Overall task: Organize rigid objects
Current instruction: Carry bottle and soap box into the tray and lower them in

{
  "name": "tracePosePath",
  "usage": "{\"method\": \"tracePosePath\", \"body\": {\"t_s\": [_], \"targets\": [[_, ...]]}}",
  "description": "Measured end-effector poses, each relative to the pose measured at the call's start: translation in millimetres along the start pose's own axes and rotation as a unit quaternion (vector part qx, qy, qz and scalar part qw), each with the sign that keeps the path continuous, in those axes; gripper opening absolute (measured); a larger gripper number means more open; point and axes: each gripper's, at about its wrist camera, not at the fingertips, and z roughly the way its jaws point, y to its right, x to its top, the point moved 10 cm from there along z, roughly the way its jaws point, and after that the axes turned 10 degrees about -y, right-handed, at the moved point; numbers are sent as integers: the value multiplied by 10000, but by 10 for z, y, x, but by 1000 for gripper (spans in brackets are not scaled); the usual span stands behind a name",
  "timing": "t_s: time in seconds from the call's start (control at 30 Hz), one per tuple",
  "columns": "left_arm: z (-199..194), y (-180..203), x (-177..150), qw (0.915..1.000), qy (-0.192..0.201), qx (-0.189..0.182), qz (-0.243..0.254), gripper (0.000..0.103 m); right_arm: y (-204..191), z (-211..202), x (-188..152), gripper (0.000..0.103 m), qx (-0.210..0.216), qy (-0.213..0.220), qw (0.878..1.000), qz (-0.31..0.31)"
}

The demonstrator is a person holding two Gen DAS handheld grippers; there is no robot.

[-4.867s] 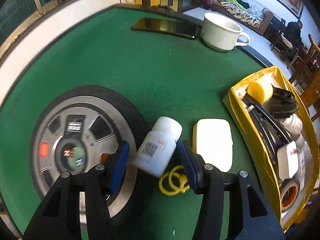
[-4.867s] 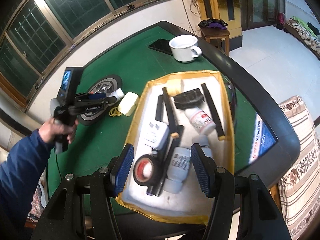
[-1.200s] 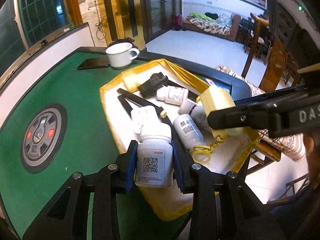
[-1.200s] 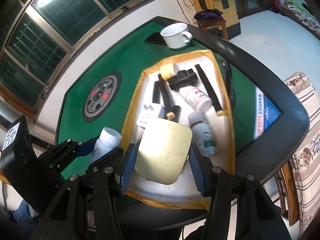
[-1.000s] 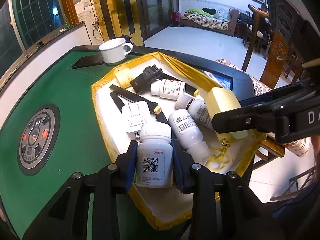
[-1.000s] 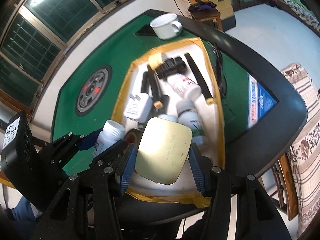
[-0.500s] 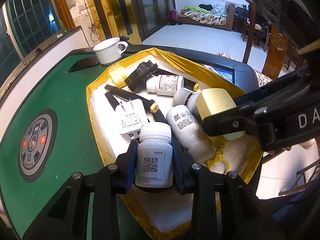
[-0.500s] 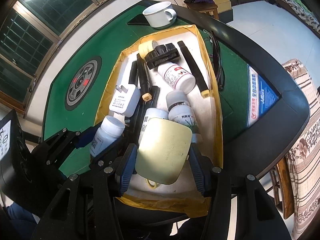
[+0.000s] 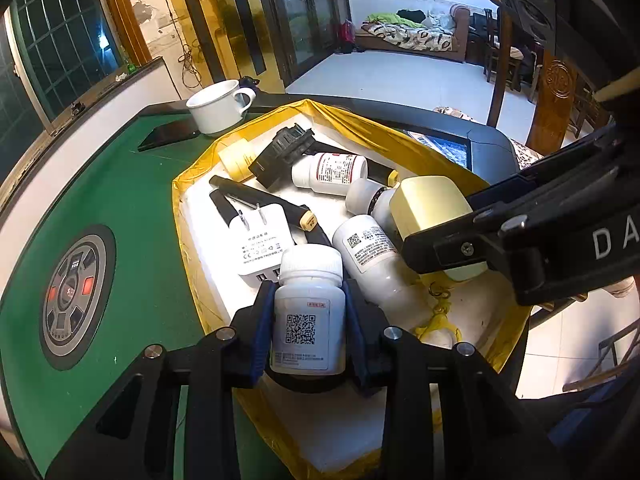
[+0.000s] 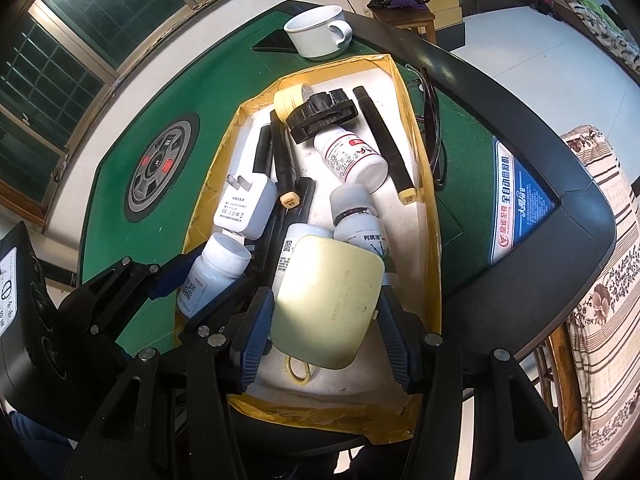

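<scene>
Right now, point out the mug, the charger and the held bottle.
mug (image 9: 218,110): left wrist view, outer wall.
charger (image 9: 262,242): left wrist view, printed face.
bottle (image 9: 307,322): left wrist view, label with the code.

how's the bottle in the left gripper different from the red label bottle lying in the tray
The held bottle is clamped between the left hand-held gripper fingers, above the tray; the red-label bottle lies free on the tray floor.
The held bottle's label shows a QR code; the red-label bottle's shows a red patch.
The held bottle points along the gripper; the red-label bottle lies on its side.
Both are white with white caps.
</scene>
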Motion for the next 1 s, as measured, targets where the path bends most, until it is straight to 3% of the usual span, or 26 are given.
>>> {"method": "tracePosePath", "body": {"t_s": [1.0], "targets": [[-52, -78, -32, 9997, 31, 112, -223, 31, -34, -9, -52, 49, -190, -73, 9997, -108]]}}
